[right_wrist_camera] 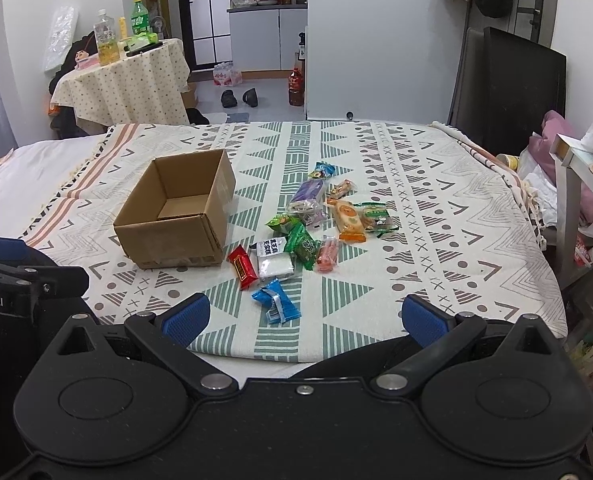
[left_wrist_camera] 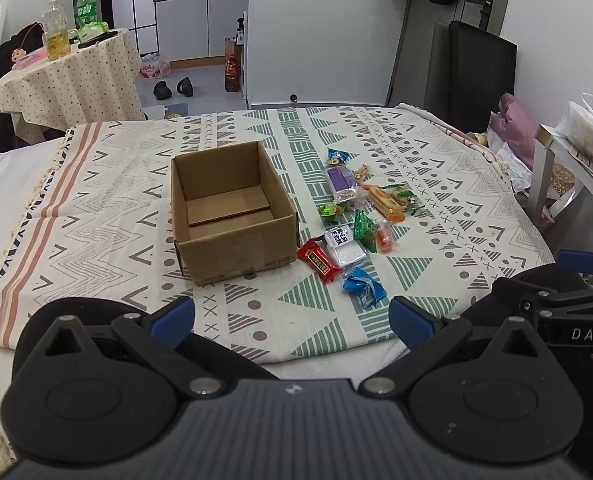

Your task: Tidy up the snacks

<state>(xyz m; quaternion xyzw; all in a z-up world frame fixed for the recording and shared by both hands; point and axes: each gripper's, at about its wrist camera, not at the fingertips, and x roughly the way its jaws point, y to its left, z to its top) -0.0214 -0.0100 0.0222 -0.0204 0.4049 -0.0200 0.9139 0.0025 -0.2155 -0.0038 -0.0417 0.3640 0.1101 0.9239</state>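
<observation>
Snacks (right_wrist_camera: 304, 236): loose pile just right of the empty box (right_wrist_camera: 176, 216), ahead of both grippers.
Left gripper (left_wrist_camera: 292, 320): spread wide, holding nothing.
Right gripper (right_wrist_camera: 304, 320): likewise.

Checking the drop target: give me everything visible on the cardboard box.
The cardboard box is plain brown corrugated card, rectangular, open-topped and upright, with no top flaps visible. Nothing is inside; only its bottom flaps show, one overlapping the other. The near wall looks scuffed, with faint print along its lower edge. It sits on the patterned cloth, left of the snack pile, and the red packet lies by its near right corner. Neither gripper touches it.
</observation>
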